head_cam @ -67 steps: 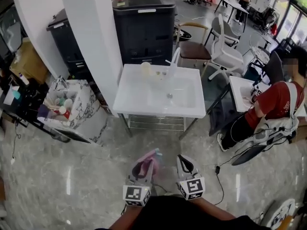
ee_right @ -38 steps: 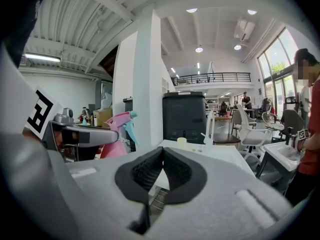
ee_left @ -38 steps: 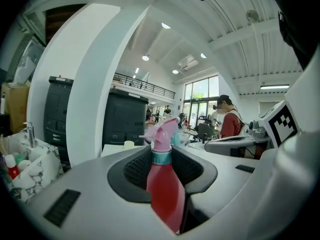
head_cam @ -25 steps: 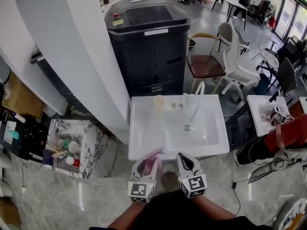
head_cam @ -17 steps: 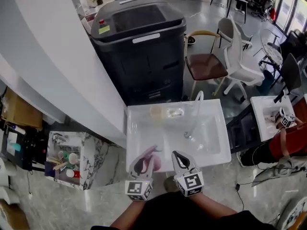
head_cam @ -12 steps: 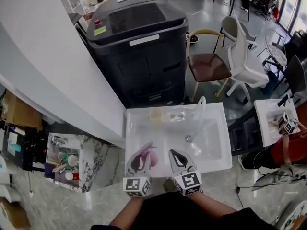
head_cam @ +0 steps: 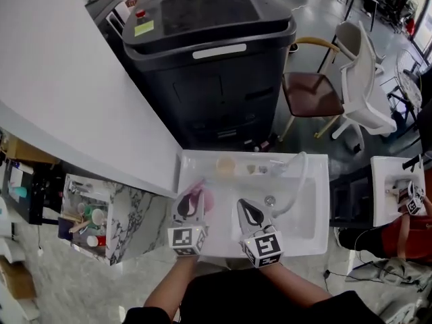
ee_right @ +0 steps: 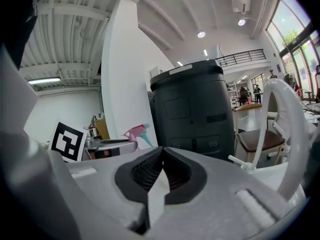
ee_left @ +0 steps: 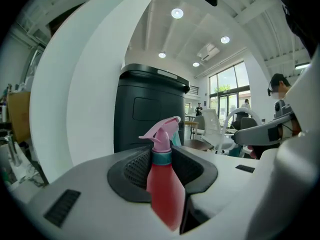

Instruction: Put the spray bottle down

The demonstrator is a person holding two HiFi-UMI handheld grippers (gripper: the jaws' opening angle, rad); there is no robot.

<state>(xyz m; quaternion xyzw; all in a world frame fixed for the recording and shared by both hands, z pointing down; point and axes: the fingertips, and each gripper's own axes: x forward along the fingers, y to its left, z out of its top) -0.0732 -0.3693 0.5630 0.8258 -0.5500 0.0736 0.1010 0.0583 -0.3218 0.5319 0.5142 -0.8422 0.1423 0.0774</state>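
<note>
Left gripper (head_cam: 190,203) clamps the red plastic spray bottle (ee_left: 162,194) with pink trigger over the white rectangular washbasin's (head_cam: 321,208) left edge, right gripper (head_cam: 247,212) pinched empty; next, likely, lower it upright and release.

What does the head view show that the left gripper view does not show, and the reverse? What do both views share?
Only the head view shows the white sink with its faucet, the marble stand holding cups, and the right gripper with its jaws together. Only the left gripper view shows the ceiling lights and how the jaws of the left gripper clamp the red body of the upright spray bottle below its teal collar. Both show that bottle, the black bin and a white chair.
</note>
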